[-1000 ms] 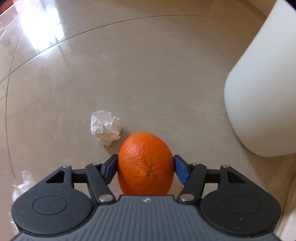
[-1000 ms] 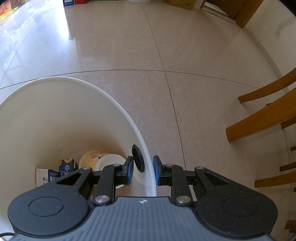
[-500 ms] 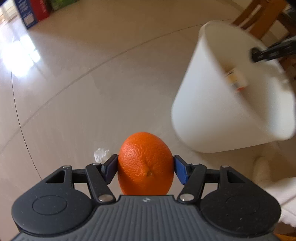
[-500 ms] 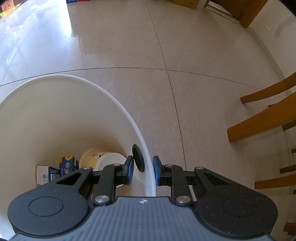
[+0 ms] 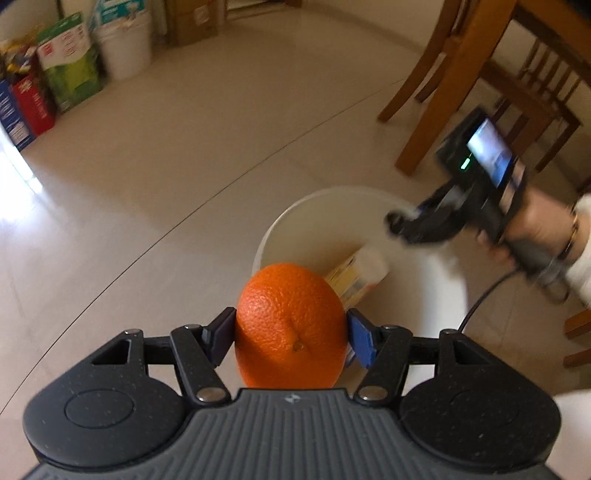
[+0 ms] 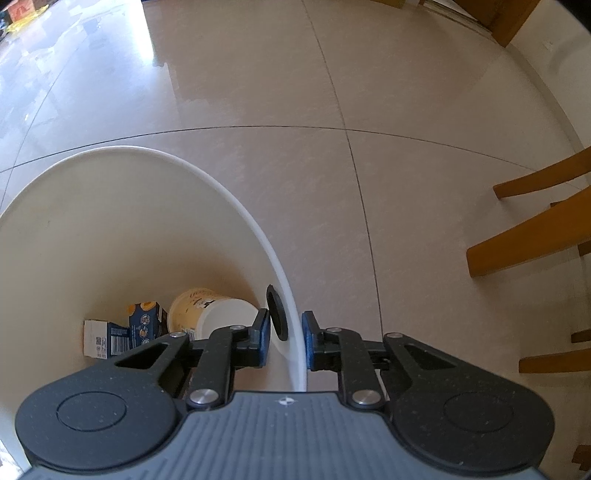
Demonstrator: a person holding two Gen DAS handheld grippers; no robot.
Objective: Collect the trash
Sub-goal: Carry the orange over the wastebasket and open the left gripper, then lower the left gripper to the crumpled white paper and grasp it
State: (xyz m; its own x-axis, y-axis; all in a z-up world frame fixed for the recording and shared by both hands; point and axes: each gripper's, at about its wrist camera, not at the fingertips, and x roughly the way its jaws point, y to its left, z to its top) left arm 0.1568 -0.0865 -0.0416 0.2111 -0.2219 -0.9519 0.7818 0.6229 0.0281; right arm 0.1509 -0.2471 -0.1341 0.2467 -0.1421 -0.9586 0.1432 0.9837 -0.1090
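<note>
left gripper (image 5: 291,332): pointing steeply down, pads clamped on an orange (image 5: 290,325)
right gripper (image 6: 286,339): jaws closing astride a bin wall (image 6: 291,325)

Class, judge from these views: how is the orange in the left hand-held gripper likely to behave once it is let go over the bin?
The orange looks round and firm, so it would probably drop straight into the white bin and might roll against the paper cup inside.

Glossy beige floor tiles (image 6: 424,155) run across the room, cut by thin dark grout lines, and a bright patch of daylight glares off them at the far left. Wooden chair legs (image 5: 436,85) stand to the right. Along the far edge, colourful boxes (image 5: 70,70) and a white tub (image 5: 127,44) are lined up, with a wooden door frame (image 6: 517,18) beyond.
</note>
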